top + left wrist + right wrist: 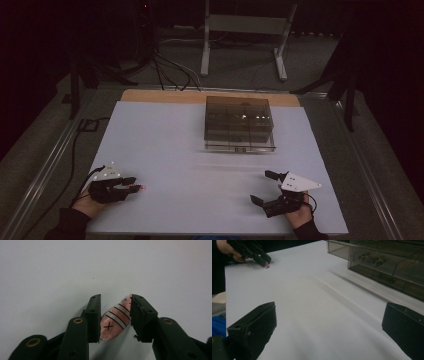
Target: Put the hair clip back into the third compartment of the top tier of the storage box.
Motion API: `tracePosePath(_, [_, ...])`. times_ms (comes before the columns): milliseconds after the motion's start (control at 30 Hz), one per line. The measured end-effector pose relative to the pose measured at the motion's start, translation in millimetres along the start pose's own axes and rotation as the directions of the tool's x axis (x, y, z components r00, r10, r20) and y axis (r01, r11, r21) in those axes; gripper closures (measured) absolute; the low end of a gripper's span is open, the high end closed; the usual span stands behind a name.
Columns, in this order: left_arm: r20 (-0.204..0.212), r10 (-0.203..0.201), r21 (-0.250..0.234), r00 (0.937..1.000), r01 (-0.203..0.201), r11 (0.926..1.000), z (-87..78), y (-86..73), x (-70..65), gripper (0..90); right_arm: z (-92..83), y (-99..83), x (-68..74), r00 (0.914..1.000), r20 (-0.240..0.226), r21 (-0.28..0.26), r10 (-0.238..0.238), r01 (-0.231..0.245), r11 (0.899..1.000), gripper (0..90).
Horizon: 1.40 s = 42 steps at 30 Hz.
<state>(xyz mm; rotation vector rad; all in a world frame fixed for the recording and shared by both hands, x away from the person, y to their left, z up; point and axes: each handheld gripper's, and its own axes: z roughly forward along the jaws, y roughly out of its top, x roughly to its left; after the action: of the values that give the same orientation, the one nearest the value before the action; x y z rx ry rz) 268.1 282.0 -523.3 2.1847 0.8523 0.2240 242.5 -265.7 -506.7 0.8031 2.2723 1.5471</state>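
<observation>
pink striped tag between left gripper jaws (edges hidden), drawer contents unclear

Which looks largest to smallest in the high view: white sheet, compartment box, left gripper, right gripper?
1. white sheet
2. compartment box
3. left gripper and right gripper: alike in size, not ranked apart.

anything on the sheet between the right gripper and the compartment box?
Nothing. In the high view the white sheet is bare from the right gripper up to the clear compartment box; the right gripper view shows that stretch bare too.
</observation>
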Motion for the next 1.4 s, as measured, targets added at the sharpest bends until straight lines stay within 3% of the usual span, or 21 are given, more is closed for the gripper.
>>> tracePosePath(333, [-0.03,0.082,0.034,0.9962,-0.081,0.9962,-2.6,3.5,-10.1,75.1,-0.2,0.2,-0.1,1.0,0.005,-0.003,-0.001,0.001,1.0,0.0])
tracePosePath(500, [-0.019,0.104,0.033,0.9944,-0.104,0.9941,-3.1,6.1,-14.7,84.4,-0.2,0.2,-0.3,1.0,0.007,-0.002,-0.001,0.001,1.0,0.0])
tracePosePath(533, [-0.011,0.125,0.066,0.9921,-0.124,0.9901,1.4,5.9,-18.2,84.4,-0.3,0.2,-0.3,1.0,0.007,-0.002,-0.001,0.001,1.0,0.0])
tracePosePath(567, [-0.02,0.137,0.067,0.9903,-0.136,0.9885,2.3,6.1,-20.0,84.8,-0.3,-0.1,0.0,1.0,0.007,0.001,0.001,-0.001,1.0,0.0])
tracePosePath(1400, [0.013,0.078,0.052,0.9969,-0.079,0.9956,1.8,12.2,-17.7,87.5,-0.2,-0.4,-0.9,1.0,0.005,-0.002,0.007,-0.007,1.0,0.0])
